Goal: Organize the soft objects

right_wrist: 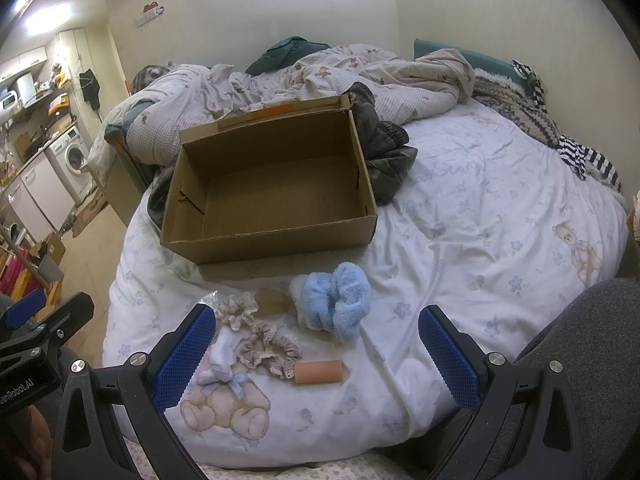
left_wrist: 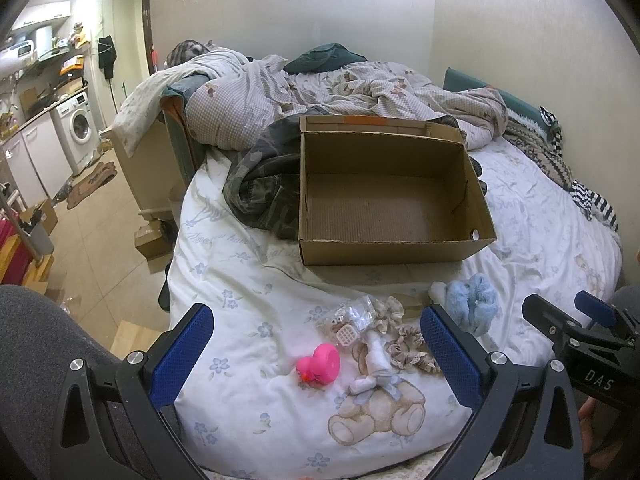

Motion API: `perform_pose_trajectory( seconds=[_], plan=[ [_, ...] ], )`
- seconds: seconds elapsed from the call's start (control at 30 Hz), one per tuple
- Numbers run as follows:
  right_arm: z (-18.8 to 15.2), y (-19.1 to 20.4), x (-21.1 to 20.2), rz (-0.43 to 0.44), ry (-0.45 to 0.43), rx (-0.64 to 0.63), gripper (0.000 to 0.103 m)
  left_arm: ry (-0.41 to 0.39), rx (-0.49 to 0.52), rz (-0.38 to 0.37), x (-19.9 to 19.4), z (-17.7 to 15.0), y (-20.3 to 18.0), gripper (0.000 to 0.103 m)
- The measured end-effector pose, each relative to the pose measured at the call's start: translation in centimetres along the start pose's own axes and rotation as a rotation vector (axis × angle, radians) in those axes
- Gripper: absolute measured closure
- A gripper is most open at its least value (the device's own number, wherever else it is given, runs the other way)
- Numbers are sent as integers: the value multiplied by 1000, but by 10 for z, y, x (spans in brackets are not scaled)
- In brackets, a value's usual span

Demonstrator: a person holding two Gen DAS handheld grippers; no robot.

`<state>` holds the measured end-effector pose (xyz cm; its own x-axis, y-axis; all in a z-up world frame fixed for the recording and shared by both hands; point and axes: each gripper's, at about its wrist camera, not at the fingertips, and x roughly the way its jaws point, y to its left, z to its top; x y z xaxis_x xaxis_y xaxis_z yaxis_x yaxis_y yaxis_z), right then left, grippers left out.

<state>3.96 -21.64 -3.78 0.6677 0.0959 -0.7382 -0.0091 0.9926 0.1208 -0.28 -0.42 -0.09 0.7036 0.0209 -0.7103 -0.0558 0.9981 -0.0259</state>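
Observation:
An empty cardboard box sits open on the bed. In front of it lie small things: a fluffy blue bundle, beige lace scrunchies, a rolled white sock, a pink rubber duck, a clear plastic bag and a tan cylinder. My left gripper is open just above the duck and the sock. My right gripper is open over the scrunchies and the cylinder. Neither holds anything.
A camouflage garment lies against the box, with a rumpled duvet behind. The bed's left edge drops to a tiled floor by a washing machine. A wall bounds the right side.

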Motion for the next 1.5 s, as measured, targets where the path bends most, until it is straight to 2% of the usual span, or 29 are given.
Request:
perform_pose_trajectory(
  seconds=[1.5],
  plan=[
    [0, 0, 3, -6, 12, -2, 0, 7, 7, -10, 0, 4, -2, 0]
  ],
)
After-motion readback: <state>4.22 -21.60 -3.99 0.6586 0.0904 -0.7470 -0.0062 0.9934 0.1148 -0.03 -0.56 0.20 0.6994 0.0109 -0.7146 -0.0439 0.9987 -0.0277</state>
